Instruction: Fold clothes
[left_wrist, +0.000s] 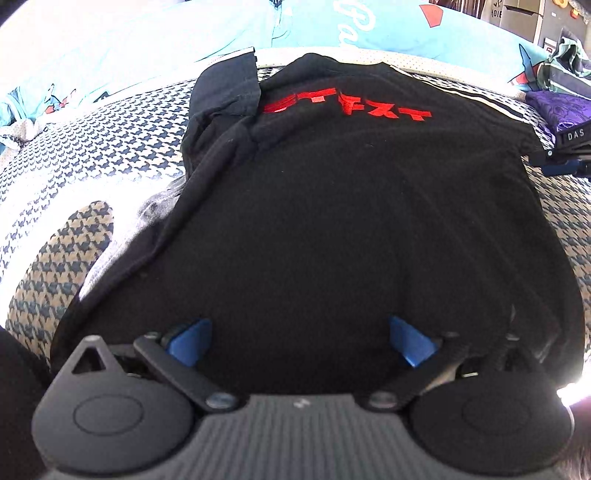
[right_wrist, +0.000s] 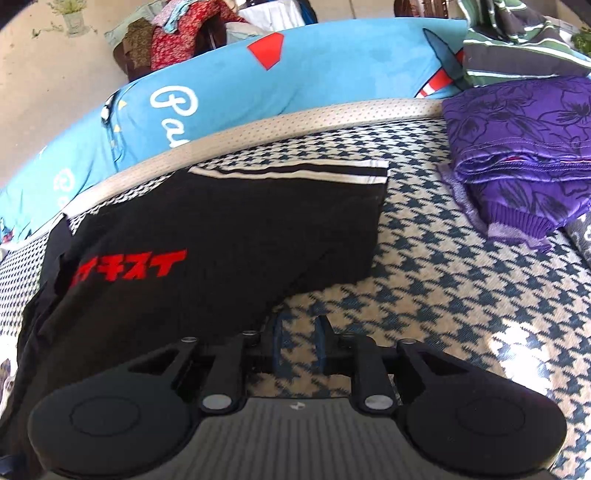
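Nearest the left camera, the left tongs (left_wrist: 301, 341) stood wide open, blue fingertips (left_wrist: 192, 341) spread over the near hem of the black shirt (left_wrist: 332, 221), holding nothing. The right tongs (right_wrist: 299, 345) were nearly closed, with a narrow gap between the pads; houndstooth cover showed through the gap and no cloth was visibly gripped. They sat just beside the shirt's right edge at 10 o'clock in the right view.

The shirt lay spread on the houndstooth bed cover (right_wrist: 443, 277), red lettering (left_wrist: 347, 107) at 12 o'clock. One sleeve (left_wrist: 225, 92) was turned inward at 11 o'clock; the striped sleeve (right_wrist: 295, 171) lay flat on the far right. Judgement: the garment was partly folded at the sleeves, mid-fold. A further fold would call for pinching an edge at two points and carrying it across without dragging the lower layers.

Open cover lay at 3 o'clock of the shirt. Beyond it, folded purple clothes (right_wrist: 517, 155) limited room at 1 o'clock, and the bed's piped rim (right_wrist: 295, 118) and blue pillow (right_wrist: 295, 74) bounded the far side.
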